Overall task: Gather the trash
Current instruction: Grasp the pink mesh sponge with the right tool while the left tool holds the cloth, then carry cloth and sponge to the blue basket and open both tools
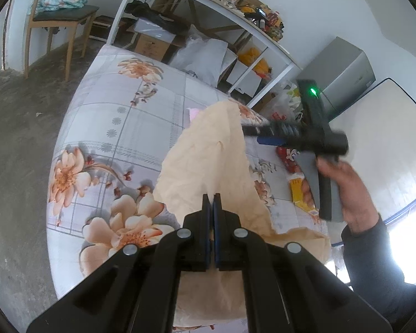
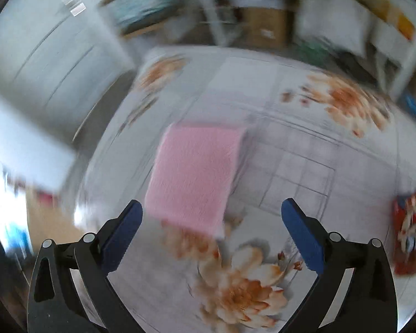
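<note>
Tan paper, crumpled into an upright bag (image 1: 208,161), is seen pinched at its rim by the left tongs (image 1: 211,198), whose blue-padded fingers are pressed together on the paper with no gap visible. The bag is held over a desk (image 1: 102,105) covered by a pale grid-patterned cloth printed with large orange flowers.

To the right in the left wrist view, the right tongs (image 1: 259,134) are gripped by a person's hand (image 1: 344,186) in a dark sleeve; motion blur is shown on the tool, and a green light is lit on its body. Just beyond that hand, a yellow wrapper (image 1: 299,191) and a red printed packet (image 1: 287,155) are lying flat on the cloth, close to each other.

From the right wrist view, heavily blurred, the right tongs (image 2: 212,208) are shown released, their blue pads (image 2: 301,233) spread wide apart with nothing between them. A pink folded cloth or napkin (image 2: 194,177) is lying on the desk (image 2: 291,152) ahead of the open fingers, untouched; only a pink sliver of it (image 1: 194,113) is visible behind the bag in the other view. The red packet (image 2: 411,227) is seen at the right edge of the desk.

Behind the desk, a white shelving unit (image 1: 197,22) crowded with boxes and bags, a wooden chair (image 1: 58,22) bearing a patterned cushion, and a bare concrete floor (image 1: 16,138) are visible.
</note>
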Tool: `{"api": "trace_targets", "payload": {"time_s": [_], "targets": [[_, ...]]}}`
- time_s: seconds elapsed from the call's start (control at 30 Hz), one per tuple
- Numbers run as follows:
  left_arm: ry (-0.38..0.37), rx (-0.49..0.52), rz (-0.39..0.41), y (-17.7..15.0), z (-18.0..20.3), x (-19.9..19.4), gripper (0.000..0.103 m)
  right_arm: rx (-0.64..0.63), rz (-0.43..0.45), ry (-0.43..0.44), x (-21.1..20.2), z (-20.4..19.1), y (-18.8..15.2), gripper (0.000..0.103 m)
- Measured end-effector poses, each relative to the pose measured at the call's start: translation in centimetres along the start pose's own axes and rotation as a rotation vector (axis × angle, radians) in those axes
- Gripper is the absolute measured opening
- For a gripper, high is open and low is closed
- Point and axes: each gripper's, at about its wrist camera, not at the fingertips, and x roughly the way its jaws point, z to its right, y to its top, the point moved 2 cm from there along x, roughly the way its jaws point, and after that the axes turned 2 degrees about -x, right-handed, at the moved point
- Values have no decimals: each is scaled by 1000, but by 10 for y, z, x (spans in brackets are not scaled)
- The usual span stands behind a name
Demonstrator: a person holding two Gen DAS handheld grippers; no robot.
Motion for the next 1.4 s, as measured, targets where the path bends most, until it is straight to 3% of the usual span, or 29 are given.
{"api": "trace_targets", "payload": {"time_s": [0.07, 0.13, 0.27, 0.43, 0.5, 0.53, 0.73, 1.03, 1.23, 1.4], "targets": [[3, -4, 0, 1, -3, -1, 2, 4, -19, -1, 13, -8, 13, 96], [4, -8, 0, 1, -5, -2, 2, -31, -30, -57, 25, -22, 20, 96], [7, -15, 0, 0, -9, -4, 2, -74, -81, -89, 52, -48, 20, 96], [9, -13, 7, -1, -10, -7, 2, -163, -105, -205, 65, -51, 11, 97], [8, -9, 5, -2, -8, -7, 2, -151, -80, -212, 60, -43, 9, 90], [9, -7, 5, -3, -7, -7, 2, -155, -65, -214, 56, -40, 6, 75], [4, 4, 10, -10, -1, -11, 2, -177, -83, -134, 37, -23, -25, 71], [17, 19, 50, -36, 16, -48, 2, -249, 13, -44, -9, -37, -77, 71], [77, -34, 110, -82, -2, -111, 2, -367, 69, 35, -54, -101, -131, 71], [232, -132, 152, -150, -47, -185, 2, -523, 57, 132, -55, -194, -182, 71]]}}
